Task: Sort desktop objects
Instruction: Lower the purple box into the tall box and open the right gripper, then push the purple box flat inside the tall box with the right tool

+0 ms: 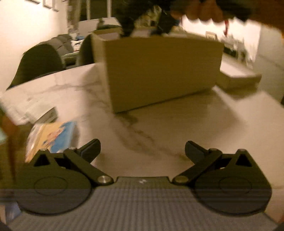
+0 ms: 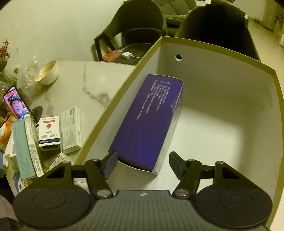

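Nearest the left wrist camera, the left gripper (image 1: 142,151) has its jaws spread wide over bare marble table (image 1: 159,128), with nothing between them. To its left lies a colourful yellow-and-blue packet (image 1: 53,136), blurred, near the table edge. Beyond the jaws stands a tall cardboard box (image 1: 159,71), its plain outer wall facing the camera; its inside is hidden from this view, and a hand (image 1: 204,10) hovers above its rim. Further right, a flat white box (image 1: 237,74) rests on the table just beside the cardboard one. In the right wrist view, a cluster of small medicine boxes (image 2: 53,131) sits on the marble at the far left, some upright, some leaning, with a lit phone (image 2: 15,103) and a roll of tape (image 2: 48,72) behind them. Right of these the same cardboard box (image 2: 113,99) opens to the camera, white inside, holding a single long purple box (image 2: 147,120) that leans against the left wall. The right gripper (image 2: 142,164) hangs over the near end of that purple box, jaws parted and pressing on nothing.
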`<act>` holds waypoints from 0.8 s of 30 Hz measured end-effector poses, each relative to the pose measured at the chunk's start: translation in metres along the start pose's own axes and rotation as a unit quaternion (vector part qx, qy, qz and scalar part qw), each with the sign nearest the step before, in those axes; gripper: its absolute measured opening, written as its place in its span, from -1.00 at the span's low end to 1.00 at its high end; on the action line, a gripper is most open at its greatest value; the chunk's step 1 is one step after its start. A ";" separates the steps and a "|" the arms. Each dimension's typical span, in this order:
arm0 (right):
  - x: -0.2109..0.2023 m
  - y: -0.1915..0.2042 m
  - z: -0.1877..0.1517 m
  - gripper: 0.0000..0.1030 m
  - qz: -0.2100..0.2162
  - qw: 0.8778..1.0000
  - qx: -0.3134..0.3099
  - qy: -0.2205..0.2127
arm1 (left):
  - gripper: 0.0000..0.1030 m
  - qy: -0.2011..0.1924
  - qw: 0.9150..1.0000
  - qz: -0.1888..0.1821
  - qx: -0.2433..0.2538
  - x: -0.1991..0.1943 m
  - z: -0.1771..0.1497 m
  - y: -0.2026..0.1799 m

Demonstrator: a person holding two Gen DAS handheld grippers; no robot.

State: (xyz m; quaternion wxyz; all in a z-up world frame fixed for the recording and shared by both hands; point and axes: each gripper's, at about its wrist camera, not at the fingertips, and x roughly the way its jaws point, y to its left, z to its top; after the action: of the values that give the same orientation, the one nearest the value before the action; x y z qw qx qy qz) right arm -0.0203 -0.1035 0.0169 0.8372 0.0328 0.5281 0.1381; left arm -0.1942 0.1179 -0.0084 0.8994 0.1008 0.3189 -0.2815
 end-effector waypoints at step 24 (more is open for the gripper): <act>0.029 0.010 0.017 0.11 -0.026 0.999 -0.034 0.020 | 1.00 0.007 1.000 -0.014 0.005 -0.007 0.001 -0.016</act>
State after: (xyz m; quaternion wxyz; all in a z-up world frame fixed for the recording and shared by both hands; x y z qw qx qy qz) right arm 0.0047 -0.0846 0.0016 0.8303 -0.0129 0.5406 0.1347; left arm -0.2066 0.1074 -0.0032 0.8925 0.1027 0.3254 -0.2950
